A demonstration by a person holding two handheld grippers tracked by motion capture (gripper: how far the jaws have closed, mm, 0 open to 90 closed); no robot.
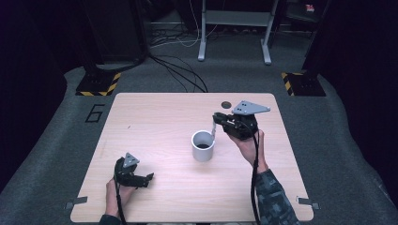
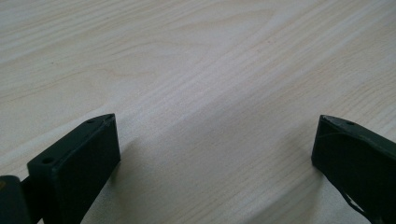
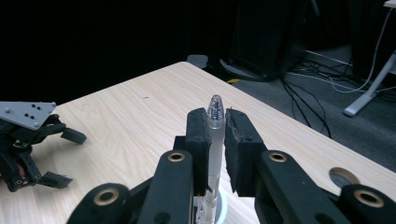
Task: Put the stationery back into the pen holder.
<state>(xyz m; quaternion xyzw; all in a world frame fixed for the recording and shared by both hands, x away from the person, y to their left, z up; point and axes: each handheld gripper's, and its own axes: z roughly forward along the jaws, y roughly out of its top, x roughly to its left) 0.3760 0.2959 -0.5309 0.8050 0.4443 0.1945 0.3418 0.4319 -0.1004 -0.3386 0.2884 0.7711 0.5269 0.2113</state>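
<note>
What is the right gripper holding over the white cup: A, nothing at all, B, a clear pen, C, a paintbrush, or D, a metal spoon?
B: in the right gripper view the right gripper is clamped on a clear pen, whose spring shows at the tip, with the white cup just below it.

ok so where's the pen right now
The pen is pinched upright in the right claw, hanging just above the white cup near the table's middle in the high view.
</note>
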